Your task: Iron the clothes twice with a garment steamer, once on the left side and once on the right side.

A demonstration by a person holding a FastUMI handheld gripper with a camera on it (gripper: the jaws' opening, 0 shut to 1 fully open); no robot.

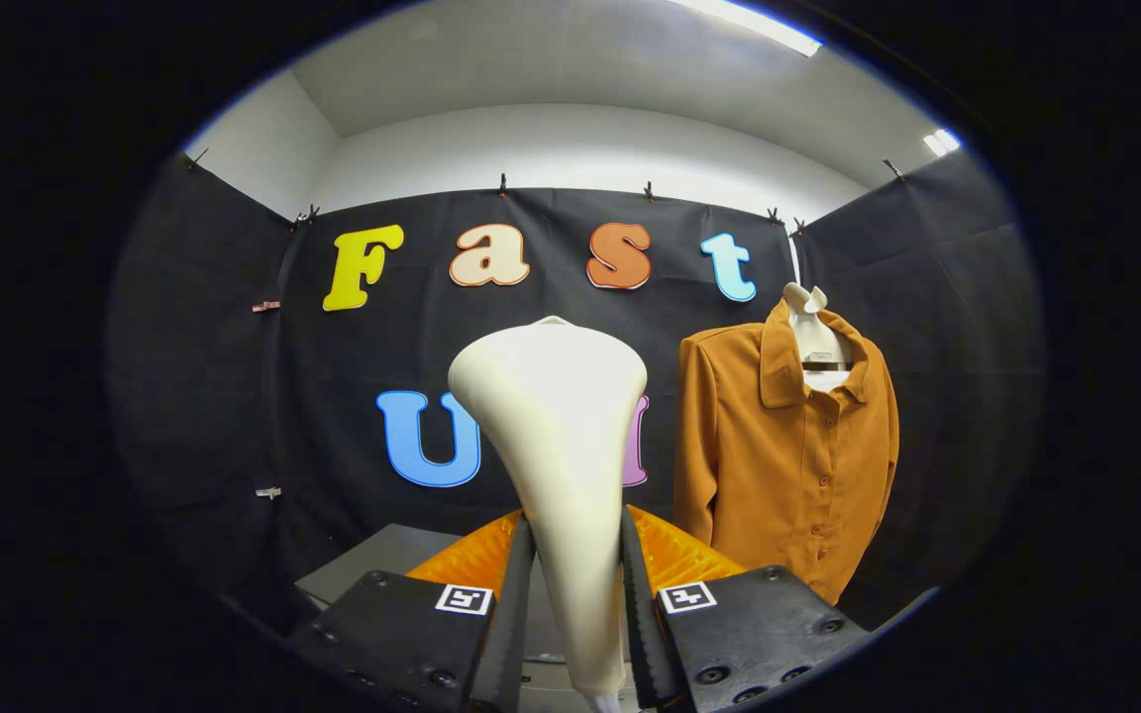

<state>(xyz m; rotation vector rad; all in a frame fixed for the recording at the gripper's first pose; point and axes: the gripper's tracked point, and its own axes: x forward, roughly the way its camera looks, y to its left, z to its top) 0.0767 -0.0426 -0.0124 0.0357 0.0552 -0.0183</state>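
Note:
A cream garment steamer (559,446) stands upright between my fingers, its narrow handle clamped by both and its wide head flaring above them. My gripper (576,584) is shut on that handle. Beyond the fingers and to the right, a brown-orange button-up shirt (788,446) hangs on a white mannequin torso (813,332), front facing me, collar open. The steamer head is well short of the shirt and to its left, not touching it.
A grey table surface (382,560) lies low behind the left finger. Black cloth walls close the booth on the back and both sides. Open space lies between the steamer and the shirt.

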